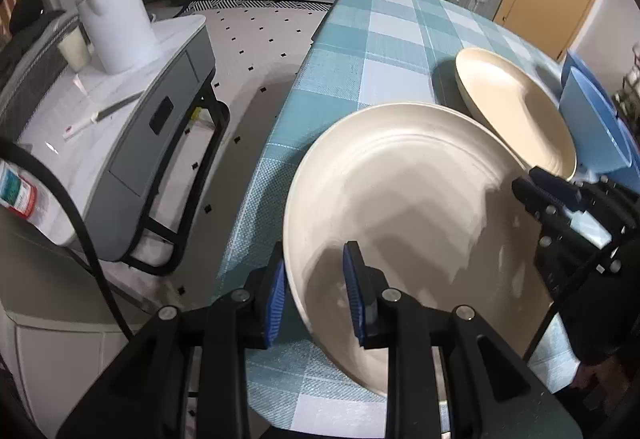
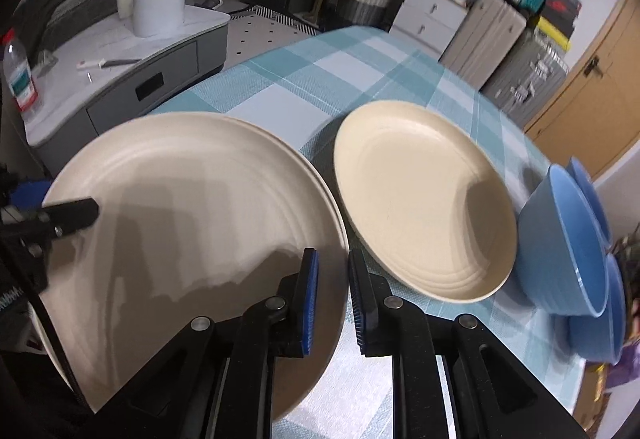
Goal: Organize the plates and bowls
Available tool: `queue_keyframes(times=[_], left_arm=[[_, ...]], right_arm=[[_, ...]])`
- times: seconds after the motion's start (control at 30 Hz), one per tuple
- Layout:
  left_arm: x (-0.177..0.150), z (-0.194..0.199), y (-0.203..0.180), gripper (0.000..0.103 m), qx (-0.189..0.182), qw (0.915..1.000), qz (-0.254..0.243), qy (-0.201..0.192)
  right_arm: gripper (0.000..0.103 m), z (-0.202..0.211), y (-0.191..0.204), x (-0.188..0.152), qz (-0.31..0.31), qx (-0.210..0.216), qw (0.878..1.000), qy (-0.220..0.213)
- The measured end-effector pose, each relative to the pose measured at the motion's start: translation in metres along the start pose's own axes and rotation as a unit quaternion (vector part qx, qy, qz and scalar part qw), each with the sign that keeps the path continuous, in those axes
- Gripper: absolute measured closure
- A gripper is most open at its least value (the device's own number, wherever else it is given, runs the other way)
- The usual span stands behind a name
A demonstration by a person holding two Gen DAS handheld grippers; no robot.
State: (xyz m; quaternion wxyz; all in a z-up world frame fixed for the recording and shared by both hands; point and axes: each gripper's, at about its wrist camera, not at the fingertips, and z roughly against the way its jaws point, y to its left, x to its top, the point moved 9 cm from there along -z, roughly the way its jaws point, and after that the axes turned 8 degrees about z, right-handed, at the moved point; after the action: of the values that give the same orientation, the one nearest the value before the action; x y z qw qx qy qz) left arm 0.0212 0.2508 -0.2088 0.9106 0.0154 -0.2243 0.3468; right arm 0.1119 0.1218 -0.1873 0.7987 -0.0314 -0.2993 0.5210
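both tongs grip the large cream plate [image 1: 400, 207]: left tongs [image 1: 314, 291] pinch its near rim between blue pads, right tongs [image 2: 332, 295] pinch the opposite rim. it sits tilted over the checked surface [image 1: 352, 39]. just beside it lies a smaller cream plate [image 2: 424, 199], with blue bowls [image 2: 568, 247] touching that plate's far side.

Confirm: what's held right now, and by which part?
The big plate, by opposite rims: left gripper straddles the near-left rim, right gripper the right rim.
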Motion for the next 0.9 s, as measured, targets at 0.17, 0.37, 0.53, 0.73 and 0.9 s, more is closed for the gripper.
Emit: queue_keyframes(times=[0.17, 0.37, 0.53, 0.73, 0.9], left_arm=[[0.0, 0.0, -0.001, 0.078, 0.0, 1.0, 0.003, -0.003], [-0.002, -0.003, -0.002, 0.071, -0.001, 1.0, 0.001, 0.004], [0.0, -0.001, 0.002, 0.06, -0.002, 0.9999, 0.013, 0.003], [0.006, 0.013, 0.007, 0.059, 0.01, 0.9996, 0.014, -0.02], [0.01, 0.031, 0.001, 0.055, 0.013, 0.9987, 0.008, -0.048]], right_arm=[[0.088, 0.0, -0.003, 0.001, -0.008, 0.011, 1.0, -0.007], [0.088, -0.001, -0.006, 0.002, -0.019, 0.025, 0.999, -0.007], [0.087, 0.006, -0.013, 0.003, -0.052, 0.062, 0.997, -0.019], [0.066, 0.032, -0.017, 0.011, -0.045, 0.064, 0.995, -0.06], [0.058, 0.054, -0.023, 0.014, -0.044, 0.059, 0.993, -0.092]])
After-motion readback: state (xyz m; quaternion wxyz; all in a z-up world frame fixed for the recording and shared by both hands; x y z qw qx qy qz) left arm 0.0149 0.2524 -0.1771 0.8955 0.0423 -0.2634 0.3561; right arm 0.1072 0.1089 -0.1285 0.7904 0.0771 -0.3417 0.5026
